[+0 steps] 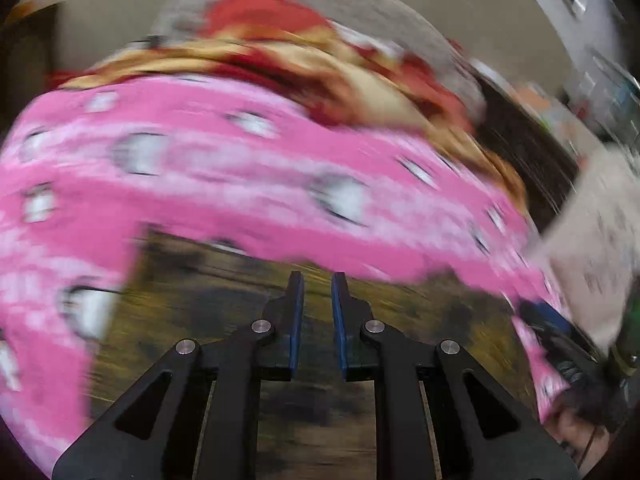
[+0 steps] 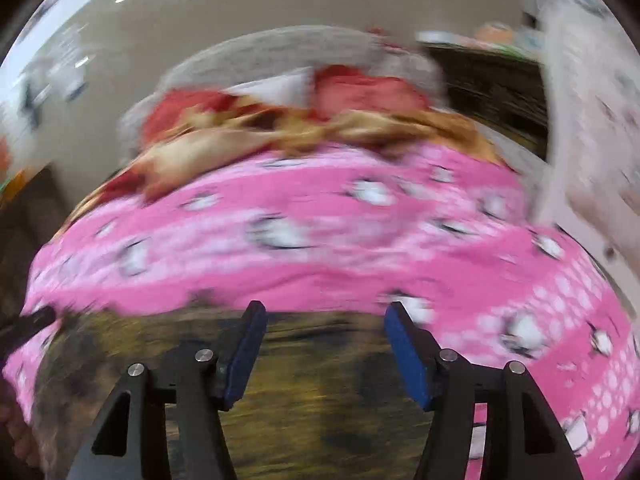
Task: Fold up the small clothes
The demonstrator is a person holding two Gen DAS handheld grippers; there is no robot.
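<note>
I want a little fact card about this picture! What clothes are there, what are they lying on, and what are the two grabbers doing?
main garment: pink printed cloth, spread on the table
behind it: red and tan clothes in a heap
surface: dark wooden table
left gripper: fingers nearly together, nothing between them, over bare table near the pink cloth's edge
right gripper: fingers apart, nothing between them, tips at the pink cloth's near edge
picture quality: blurry, so the print's small figures cannot be made out
</note>
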